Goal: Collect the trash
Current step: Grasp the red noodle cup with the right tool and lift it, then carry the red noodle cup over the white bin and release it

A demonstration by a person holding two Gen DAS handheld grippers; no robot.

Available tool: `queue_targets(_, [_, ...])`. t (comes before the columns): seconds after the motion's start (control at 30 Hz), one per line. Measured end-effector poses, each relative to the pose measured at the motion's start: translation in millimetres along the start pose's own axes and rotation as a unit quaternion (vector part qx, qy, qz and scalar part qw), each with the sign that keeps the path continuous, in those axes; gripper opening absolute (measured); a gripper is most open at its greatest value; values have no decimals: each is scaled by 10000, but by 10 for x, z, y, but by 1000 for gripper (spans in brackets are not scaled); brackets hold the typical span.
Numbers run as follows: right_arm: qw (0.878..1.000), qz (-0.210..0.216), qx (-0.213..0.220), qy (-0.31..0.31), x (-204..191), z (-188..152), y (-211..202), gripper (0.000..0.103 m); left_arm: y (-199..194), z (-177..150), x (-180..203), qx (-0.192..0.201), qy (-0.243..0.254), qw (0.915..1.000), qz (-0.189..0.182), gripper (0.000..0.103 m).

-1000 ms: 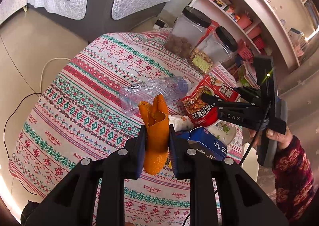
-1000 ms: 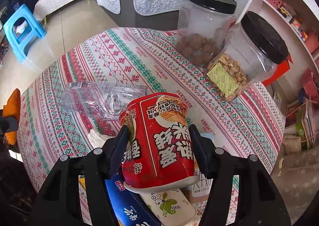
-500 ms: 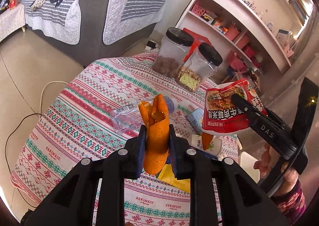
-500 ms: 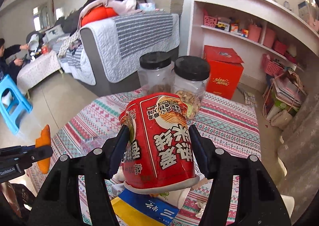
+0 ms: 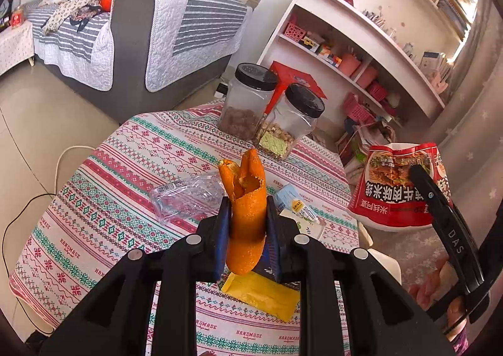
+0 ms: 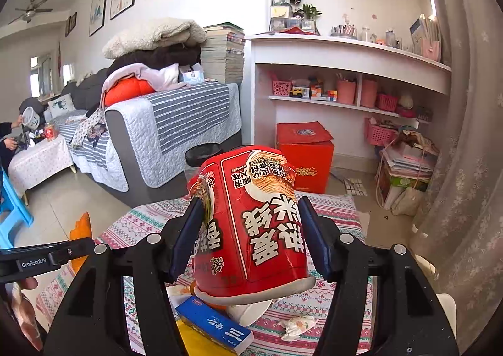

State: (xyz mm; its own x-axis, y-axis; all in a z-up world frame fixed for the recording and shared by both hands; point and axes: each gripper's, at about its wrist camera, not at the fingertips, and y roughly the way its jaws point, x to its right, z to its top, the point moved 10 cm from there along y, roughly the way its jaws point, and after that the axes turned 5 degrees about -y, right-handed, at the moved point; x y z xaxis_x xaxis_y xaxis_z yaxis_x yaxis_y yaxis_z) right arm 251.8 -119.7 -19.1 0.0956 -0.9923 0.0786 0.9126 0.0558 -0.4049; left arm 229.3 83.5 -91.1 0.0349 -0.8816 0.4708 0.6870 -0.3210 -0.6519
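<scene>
Left wrist view: left gripper [image 5: 247, 224] clamped on orange peel [image 5: 246, 214]; right gripper [image 6: 250, 238] squeezes noodle cup [image 6: 251, 224]. Risk: crushed cup slips, peel tears.

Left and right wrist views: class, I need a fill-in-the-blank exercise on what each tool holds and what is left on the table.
1. The left tool grips an ____ peel.
2. The right tool grips a ____ noodle cup.
3. The two jars have ____ lids.
4. The crushed clear bottle lies on the ____.

Missing words: orange; red; black; tablecloth
</scene>
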Motion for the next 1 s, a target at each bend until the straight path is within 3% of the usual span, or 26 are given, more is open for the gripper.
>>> queue_targets(0.5, [9910,-1205,162,564,831,-302,-510,60,190,-205,583,-46,553,9982,-238,22])
queue_targets(1.0, [9529,-2762,-230,1233,2145,-956,-975,61,523,-636,1261,-416,1080,9925,-407,22])
